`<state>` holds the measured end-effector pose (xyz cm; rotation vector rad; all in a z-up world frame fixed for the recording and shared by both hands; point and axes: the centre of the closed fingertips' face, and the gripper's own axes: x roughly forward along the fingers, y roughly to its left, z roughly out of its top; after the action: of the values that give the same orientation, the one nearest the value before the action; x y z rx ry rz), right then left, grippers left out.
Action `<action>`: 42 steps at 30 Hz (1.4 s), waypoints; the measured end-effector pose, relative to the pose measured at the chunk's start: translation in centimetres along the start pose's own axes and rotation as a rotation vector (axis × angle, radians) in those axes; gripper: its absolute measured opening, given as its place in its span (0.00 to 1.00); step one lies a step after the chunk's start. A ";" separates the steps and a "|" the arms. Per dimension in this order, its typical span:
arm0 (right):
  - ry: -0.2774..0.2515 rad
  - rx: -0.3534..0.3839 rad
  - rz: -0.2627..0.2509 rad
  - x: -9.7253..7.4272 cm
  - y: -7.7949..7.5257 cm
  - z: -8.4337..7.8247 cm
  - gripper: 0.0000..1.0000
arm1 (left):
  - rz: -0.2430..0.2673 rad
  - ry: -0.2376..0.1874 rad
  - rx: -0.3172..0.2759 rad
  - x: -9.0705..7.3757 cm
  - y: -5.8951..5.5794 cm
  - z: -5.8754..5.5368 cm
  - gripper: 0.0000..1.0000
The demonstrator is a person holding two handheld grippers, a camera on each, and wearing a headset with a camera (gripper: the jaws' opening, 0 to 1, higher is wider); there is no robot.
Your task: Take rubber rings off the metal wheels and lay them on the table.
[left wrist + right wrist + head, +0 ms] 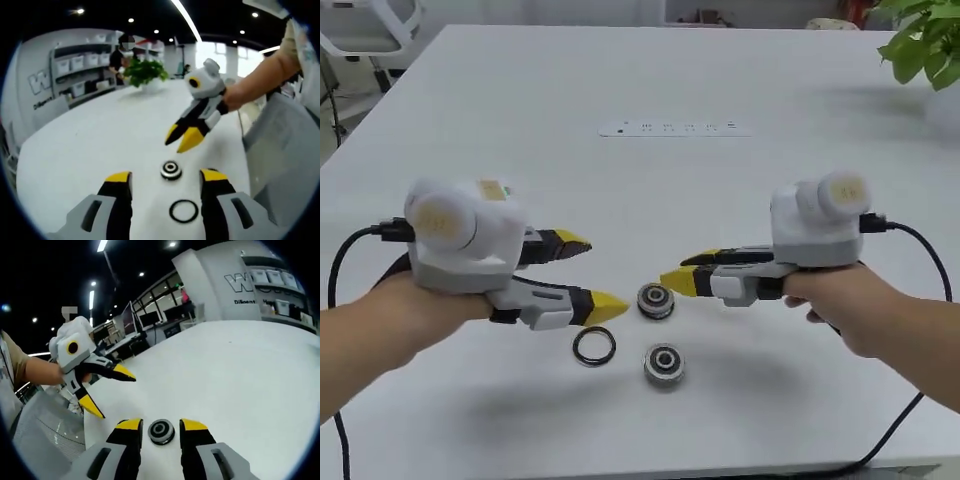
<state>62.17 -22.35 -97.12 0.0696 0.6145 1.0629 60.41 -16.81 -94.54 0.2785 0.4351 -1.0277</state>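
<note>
While one rubber ring [594, 346] lies flat on the table [620, 180], just under the left tool [592, 272], the next removal is judged to be in hand. Left tool: jaws spread wide, nothing held. Right tool [676, 271]: jaws parted narrowly, a metal wheel [161, 431] framed between the tips, not gripped. A second wheel [664, 363] is seen below both tools, beside the ring. Next: the framed wheel must be pinned, its rubber edge caught and peeled off.
</note>
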 end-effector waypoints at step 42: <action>0.090 -0.203 0.070 1.7 -1.2 -4.3 0.14 | -0.071 0.082 -0.018 6.4 -0.9 -2.0 0.27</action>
<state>61.52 -22.53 -101.90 -0.1353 0.5857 1.1963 62.01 -21.29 -99.38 0.2913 0.5312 -1.0840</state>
